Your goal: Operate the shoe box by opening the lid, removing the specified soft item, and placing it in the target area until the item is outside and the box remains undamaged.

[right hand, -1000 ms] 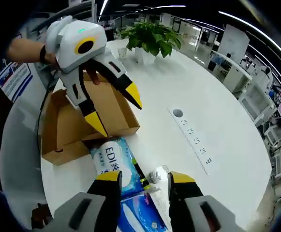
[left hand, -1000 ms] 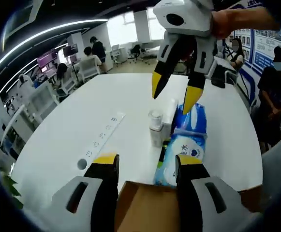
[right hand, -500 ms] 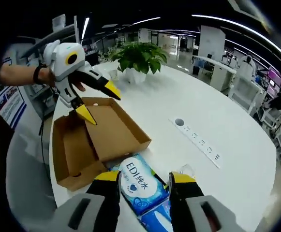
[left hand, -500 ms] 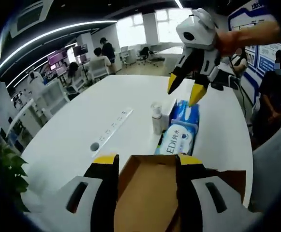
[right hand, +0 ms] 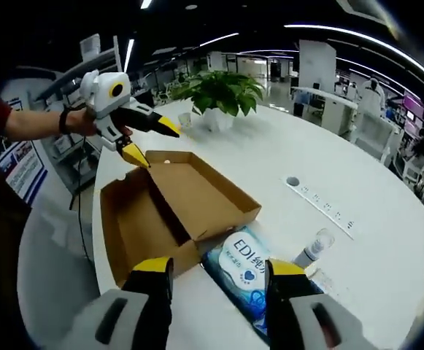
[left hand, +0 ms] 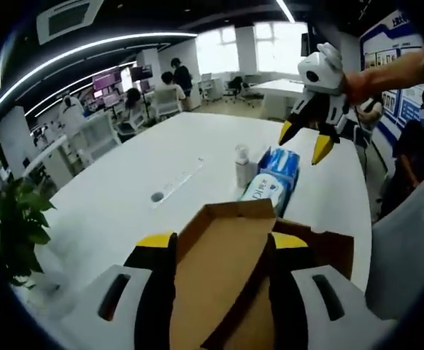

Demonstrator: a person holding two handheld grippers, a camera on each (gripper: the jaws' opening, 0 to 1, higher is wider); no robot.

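Observation:
The brown cardboard shoe box [right hand: 169, 211] lies open on the white table, its inside bare. Right beside its near corner lies a blue-and-white wipes pack [right hand: 244, 259], the soft item, with a second blue pack [left hand: 281, 162] behind the first pack [left hand: 265, 191]. My left gripper [right hand: 153, 142] hovers over the box's far corner, open and holding nothing. In the left gripper view its jaws [left hand: 222, 244] frame the box flap [left hand: 226, 255]. My right gripper [left hand: 303, 142] hangs open above the packs, apart from them; its own jaws [right hand: 219, 268] stand wide with nothing between.
A small clear bottle [right hand: 312, 248] stands by the packs. A white power strip [right hand: 321, 204] runs across the table [right hand: 270, 146], and a potted plant [right hand: 215, 91] sits at its far edge. People sit at desks [left hand: 153, 95] beyond the table.
Both grippers have drawn back and apart: the left one retreated from the packs to behind the box, and the right one rose away from the packs. The packs and box stayed put.

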